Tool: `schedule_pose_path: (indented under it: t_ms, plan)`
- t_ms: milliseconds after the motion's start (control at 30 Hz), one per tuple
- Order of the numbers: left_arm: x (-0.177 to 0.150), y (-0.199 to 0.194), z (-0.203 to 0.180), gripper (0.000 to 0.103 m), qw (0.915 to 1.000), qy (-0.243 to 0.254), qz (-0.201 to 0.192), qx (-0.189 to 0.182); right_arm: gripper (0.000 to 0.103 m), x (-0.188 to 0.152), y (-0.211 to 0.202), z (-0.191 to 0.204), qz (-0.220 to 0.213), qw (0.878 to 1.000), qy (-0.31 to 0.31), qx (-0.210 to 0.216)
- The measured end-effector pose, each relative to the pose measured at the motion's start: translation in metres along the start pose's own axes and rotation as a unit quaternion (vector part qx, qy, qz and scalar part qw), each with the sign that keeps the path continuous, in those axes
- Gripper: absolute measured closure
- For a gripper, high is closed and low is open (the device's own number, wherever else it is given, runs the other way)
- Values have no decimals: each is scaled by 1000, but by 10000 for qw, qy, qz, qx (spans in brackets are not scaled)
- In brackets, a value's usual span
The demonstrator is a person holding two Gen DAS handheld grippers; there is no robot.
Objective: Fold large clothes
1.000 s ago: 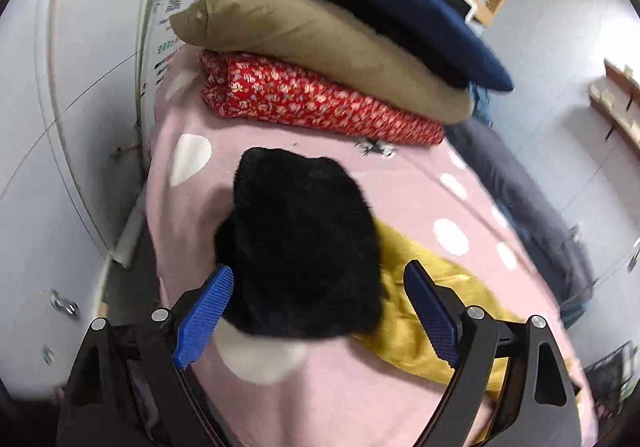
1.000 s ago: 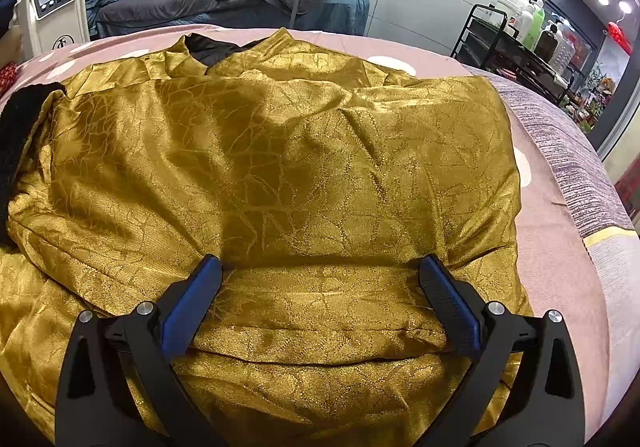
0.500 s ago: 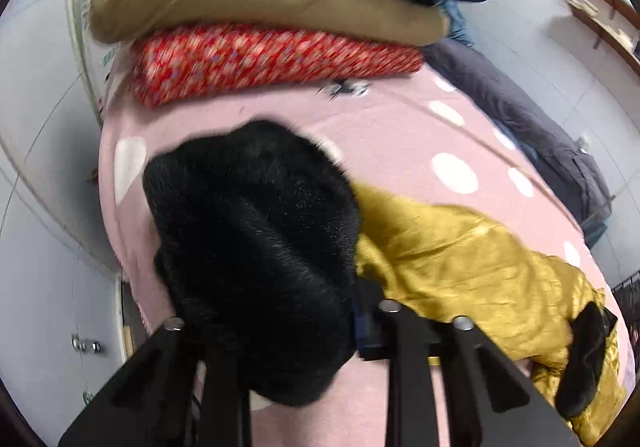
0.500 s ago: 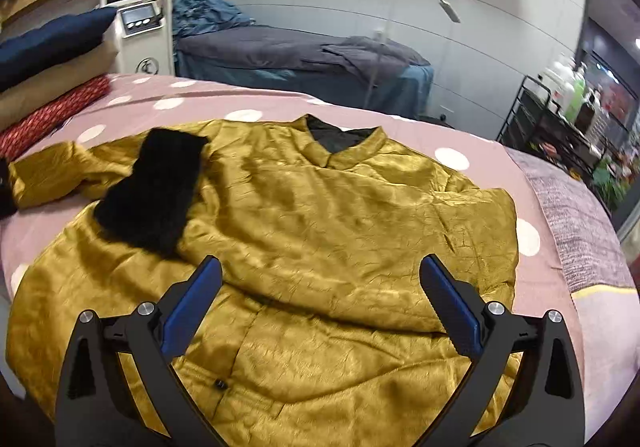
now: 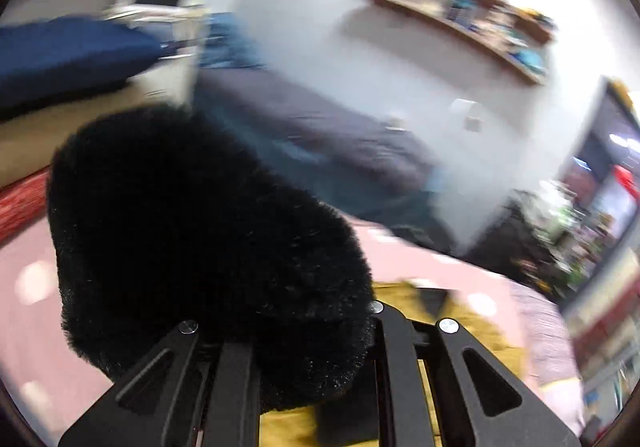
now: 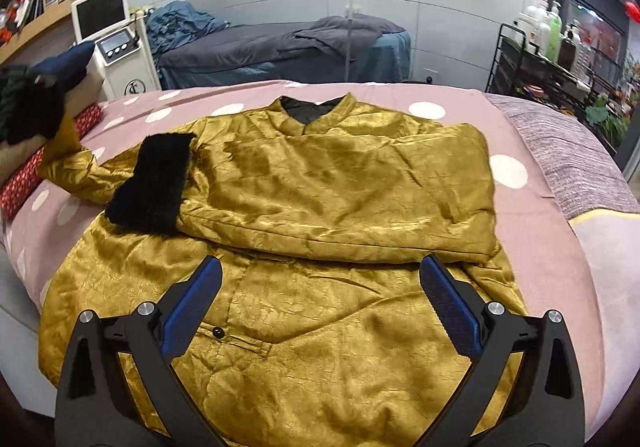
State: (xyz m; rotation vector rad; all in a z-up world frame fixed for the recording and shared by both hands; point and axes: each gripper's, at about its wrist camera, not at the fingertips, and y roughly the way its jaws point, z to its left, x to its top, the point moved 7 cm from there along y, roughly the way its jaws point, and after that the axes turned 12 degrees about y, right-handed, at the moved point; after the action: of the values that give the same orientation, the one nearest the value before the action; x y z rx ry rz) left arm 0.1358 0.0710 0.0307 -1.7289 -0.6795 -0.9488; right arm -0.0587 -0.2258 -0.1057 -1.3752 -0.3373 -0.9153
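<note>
I count one shiny gold-yellow crinkled satin jacket (image 6: 320, 215), two black furry cuffs, two grippers, and on the pink bedspread with white dots (image 6: 516, 215) a stack of three folded cushions at the far left.

Starting on my left: the left gripper (image 5: 316, 379) has its jaws drawn together, clamped on the first black furry cuff (image 5: 200, 239). The fur bulges out ahead of and above the black finger arms and hides the pads completely. This view is blurred. Under the arms I can make out a strip of the gold fabric and the pink bedspread. In the right wrist view that same cuff (image 6: 34, 115) hangs off the bed surface at the far left edge, with the gold sleeve (image 6: 72, 163) trailing from it down to the jacket body.

Moving right, the second black furry cuff (image 6: 154, 179) lies flat on the jacket's left chest, ahead of and left of my right gripper's left finger; its sleeve is folded across the front.

The right gripper (image 6: 320, 299) has its jaws wide apart, with nothing between the blue pads. It hovers over the lower part of the jacket, and the folded edge of the crossed sleeve runs just ahead of both fingertips. The collar (image 6: 316, 111) lies farther ahead, roughly centred between the jaws. A single dark button (image 6: 218, 333) shows just beside the left finger.
</note>
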Motion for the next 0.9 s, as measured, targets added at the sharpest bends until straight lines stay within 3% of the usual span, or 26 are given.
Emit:
schedule_pose_path:
  t_ms: [133, 300, 333, 400, 467, 533, 600, 700, 900]
  plan:
    - [5, 40, -102, 91, 9952, 262, 129, -929, 6, 2, -6, -21, -38, 9997, 199, -165]
    - [-49, 88, -202, 89, 9795, 699, 949, -1632, 6, -3, -8, -49, 88, 9982, 511, -311]
    - [-65, 97, -216, 83, 9759, 718, 1174, -1692, 6, -5, -6, -54, 164, 9976, 584, -325]
    - [-97, 109, -241, 36, 9632, 809, 1644, -1965, 6, -7, -2, -59, 276, 9966, 715, -299]
    - [-117, 111, -251, 16, 9599, 872, 1786, -1978, 6, -8, 1, -64, 370, 9953, 853, -271]
    - [-128, 105, -260, 15, 9548, 898, 1746, -2234, 6, -8, 6, -69, 449, 9939, 968, -273]
    - [-133, 96, -261, 7, 9552, 1066, 1688, -2184, 6, -8, 9, -72, 481, 9930, 1033, -301]
    - [-138, 88, -250, 7, 9632, 1298, 1510, -1808, 6, -4, 14, -72, 529, 9923, 1086, -259]
    - [-162, 79, -187, 7, 9715, 1161, 1795, -1021, 6, 10, 24, -56, 531, 9932, 1036, -55]
